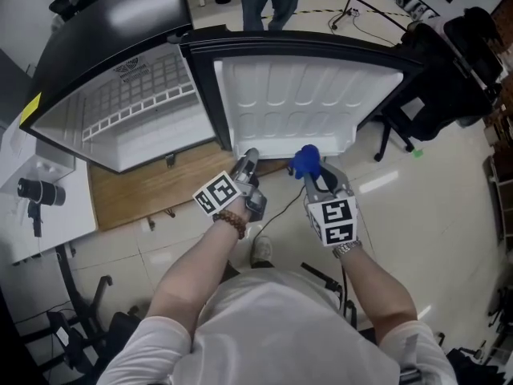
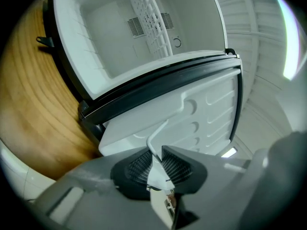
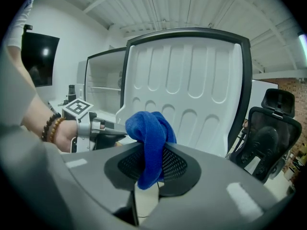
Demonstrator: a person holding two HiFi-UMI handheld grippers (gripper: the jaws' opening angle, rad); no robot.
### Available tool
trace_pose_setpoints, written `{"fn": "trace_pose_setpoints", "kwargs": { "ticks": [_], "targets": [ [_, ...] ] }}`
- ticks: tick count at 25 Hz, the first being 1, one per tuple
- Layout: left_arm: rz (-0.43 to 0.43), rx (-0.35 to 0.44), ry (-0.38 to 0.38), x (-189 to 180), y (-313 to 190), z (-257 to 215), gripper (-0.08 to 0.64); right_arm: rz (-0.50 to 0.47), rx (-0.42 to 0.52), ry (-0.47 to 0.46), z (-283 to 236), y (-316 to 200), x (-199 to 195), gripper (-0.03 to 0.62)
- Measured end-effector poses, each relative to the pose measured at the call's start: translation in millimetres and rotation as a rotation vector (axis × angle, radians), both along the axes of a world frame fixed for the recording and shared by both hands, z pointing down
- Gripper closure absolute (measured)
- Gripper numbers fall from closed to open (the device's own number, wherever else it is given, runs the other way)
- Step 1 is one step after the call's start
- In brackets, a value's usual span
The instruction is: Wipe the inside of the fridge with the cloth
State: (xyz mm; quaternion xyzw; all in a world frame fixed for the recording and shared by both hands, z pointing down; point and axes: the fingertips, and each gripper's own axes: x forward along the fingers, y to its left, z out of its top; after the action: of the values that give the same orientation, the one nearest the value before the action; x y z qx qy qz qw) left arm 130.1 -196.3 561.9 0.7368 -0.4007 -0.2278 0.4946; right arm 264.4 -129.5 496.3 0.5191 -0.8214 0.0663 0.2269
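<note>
On the left, the fridge [image 1: 136, 111] stands open on a wooden board [image 1: 136, 187], and its white inside with the wire shelf [image 2: 148, 18] is not wiped yet. Next comes the left gripper [image 2: 156, 152]. Its fingers are nearly together and pinch a thin white lip at the bottom of the door [image 1: 304, 95]. That is a small thing to hold. I think the lip can slip out, and then the door may swing and bump the other hand. To the right, the right gripper [image 3: 152, 150] has its fingers squeezed on the blue cloth [image 3: 151, 128]. The cloth is just in front of the door, not inside the fridge yet. Most of it sticks up in a loose lump above the fingers. A hard rub may pull it free, or it may catch on the wire shelf
</note>
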Motion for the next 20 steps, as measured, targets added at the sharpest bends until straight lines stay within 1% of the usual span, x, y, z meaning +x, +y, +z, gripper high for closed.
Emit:
{"fn": "trace_pose_setpoints", "kwargs": {
  "ticks": [4, 7, 12, 13, 15, 17, 18, 20],
  "targets": [
    [0.028, 0.033, 0.008, -5.3, 11.3, -11.6, 0.506, -0.049, 0.024, -0.042, -12.8, 4.6, -24.5, 0.525],
    [0.048, 0.050, 0.016, -10.7, 15.4, -20.7, 0.515, -0.099, 0.052, -0.077, -28.2, 9.0, -50.6, 0.525],
    [0.095, 0.046, 0.037, -16.3, 16.5, -31.2, 0.515, -0.169, 0.084, -0.124, -45.1, 4.7, -94.0, 0.525],
    [0.106, 0.040, 0.049, -16.6, 16.5, -33.2, 0.515, -0.177, 0.087, -0.130, -46.1, 2.7, -100.4, 0.525],
    [0.133, 0.030, 0.124, -12.8, 16.6, -40.2, 0.517, -0.187, 0.088, -0.134, -44.8, -2.1, -110.7, 0.525],
    [0.176, 0.048, 0.192, -6.6, 15.7, -51.8, 0.517, -0.186, 0.081, -0.134, -39.8, -7.4, -116.8, 0.525],
    [0.193, 0.054, 0.205, -4.6, 15.4, -55.2, 0.517, -0.182, 0.076, -0.134, -37.1, -10.0, -118.4, 0.525],
    [0.207, 0.033, 0.204, -4.2, 15.3, -53.9, 0.520, -0.174, 0.071, -0.130, -32.7, -13.9, -121.3, 0.525]
  ]
}}
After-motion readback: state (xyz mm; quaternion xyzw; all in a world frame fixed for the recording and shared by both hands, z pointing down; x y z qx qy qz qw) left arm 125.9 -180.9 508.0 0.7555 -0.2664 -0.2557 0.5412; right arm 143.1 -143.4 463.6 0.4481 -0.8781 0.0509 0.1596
